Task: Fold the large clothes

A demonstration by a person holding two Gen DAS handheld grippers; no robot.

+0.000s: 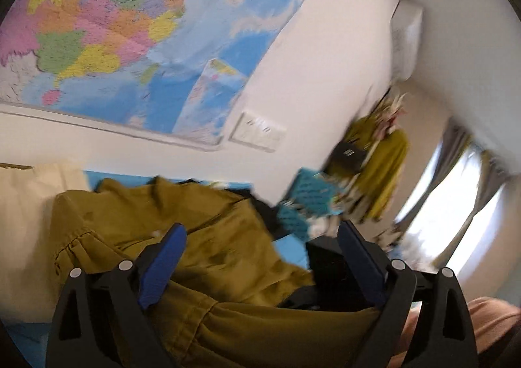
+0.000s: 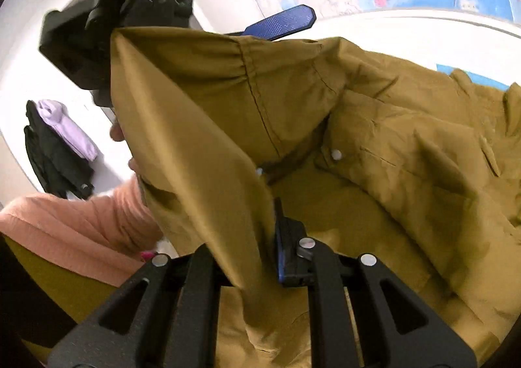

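Your right gripper (image 2: 273,231) has its fingers pressed nearly together on a fold of the mustard-olive jacket (image 2: 374,140), and the cloth rises from that pinch as a taut, smooth sheet toward the upper left of the right wrist view, where your left gripper (image 1: 260,257) shows as a black body with one blue finger (image 2: 283,21) poking out above the fabric edge. The left gripper's fingers stand spread wide, with the jacket lying between and below them but neither pad pressing on it. The garment is a thin woven fabric with stitched seams, a gathered section near its upper edge, a flap and small white snaps (image 2: 336,154). Most of it lies crumpled on the blue surface (image 1: 289,246) below the wall map (image 1: 130,26); a dark garment (image 1: 263,208) lies just behind it. Your peach sleeve (image 2: 81,224) sits at the lower left, touching the raised cloth
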